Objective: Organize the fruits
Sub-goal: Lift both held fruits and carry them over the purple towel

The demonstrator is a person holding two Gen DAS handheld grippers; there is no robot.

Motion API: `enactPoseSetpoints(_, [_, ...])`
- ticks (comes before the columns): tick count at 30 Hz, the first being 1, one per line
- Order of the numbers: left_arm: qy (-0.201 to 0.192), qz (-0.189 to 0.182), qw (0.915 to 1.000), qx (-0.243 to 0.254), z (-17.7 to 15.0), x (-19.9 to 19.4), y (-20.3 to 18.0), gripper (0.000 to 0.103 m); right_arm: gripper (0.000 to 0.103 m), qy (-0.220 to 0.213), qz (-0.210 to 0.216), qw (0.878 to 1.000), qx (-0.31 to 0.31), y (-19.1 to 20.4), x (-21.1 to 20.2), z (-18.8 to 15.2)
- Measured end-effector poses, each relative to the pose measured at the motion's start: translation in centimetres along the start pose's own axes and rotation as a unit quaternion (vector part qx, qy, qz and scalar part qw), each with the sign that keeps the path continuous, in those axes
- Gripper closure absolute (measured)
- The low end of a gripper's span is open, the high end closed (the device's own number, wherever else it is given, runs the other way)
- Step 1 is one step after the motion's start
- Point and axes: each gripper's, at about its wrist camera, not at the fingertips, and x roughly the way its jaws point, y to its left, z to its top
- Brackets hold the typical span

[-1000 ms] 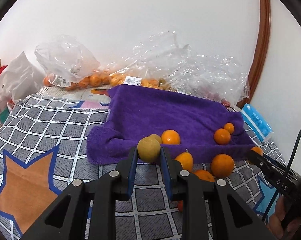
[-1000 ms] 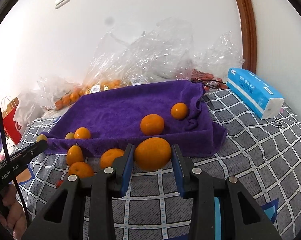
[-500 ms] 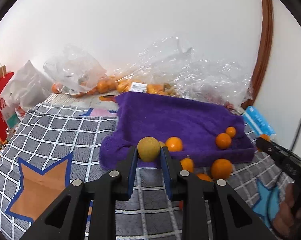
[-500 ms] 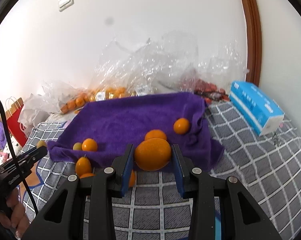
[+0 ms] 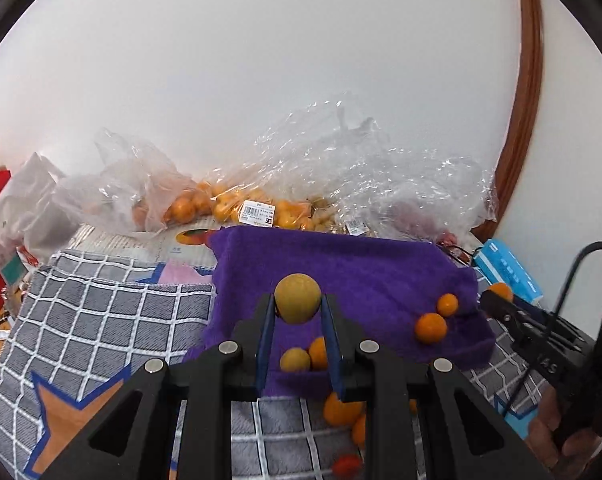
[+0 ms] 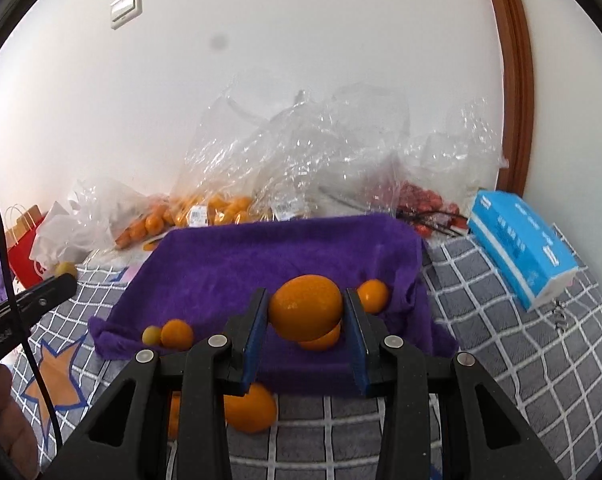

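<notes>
Left gripper (image 5: pixel 297 312) jaws clamp yellow-green fruit (image 5: pixel 297 298); right gripper (image 6: pixel 305 322) jaws clamp orange (image 6: pixel 305 307). Plastic bags (image 6: pixel 221 184) hold oranges.

the left tool (image 5: pixel 297 312) covers part of an orange fruit (image 5: pixel 318 354) on the purple towel (image 5: pixel 365 272), and its body hides most of the two oranges (image 5: pixel 343 408) low in the frame. a small red thing (image 5: pixel 347 465) at the bottom edge is too blurred to name. the print on the white label (image 5: pixel 257 214) among the clear plastic bags (image 5: pixel 341 184) is too small to read. in the right wrist view, the right tool (image 6: pixel 305 314) and its large orange (image 6: pixel 305 307) hide most of another orange (image 6: pixel 325 340) behind it. the red paper bag (image 6: pixel 23 256) at the left edge is partly behind white plastic.
</notes>
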Motion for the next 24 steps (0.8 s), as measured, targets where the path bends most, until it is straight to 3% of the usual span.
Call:
enactPoseSetpoints(10, [0.012,0.0,0.9991,-0.04,-2.1,3.5,2.1,0.08,0.066,0.009,0.0,1.0,0.015,-1.0,3.2,-1.0])
enactPoseSetpoints(12, [0.012,0.01,0.9992,-0.036,-2.3,3.9,2.2,0.08,0.066,0.013,-0.001,1.0,0.021,-1.4,3.6,-1.3])
enactPoseSetpoints(17, [0.019,-0.01,0.9988,-0.045,-2.6,4.3,2.2,0.08,0.066,0.017,-0.008,0.999,0.035,-2.5,4.1,-1.6])
enactPoseSetpoints(24, [0.019,-0.008,0.9994,-0.027,-2.9,4.7,1.3,0.08,0.066,0.028,0.009,0.999,0.043,-2.7,4.6,-2.0])
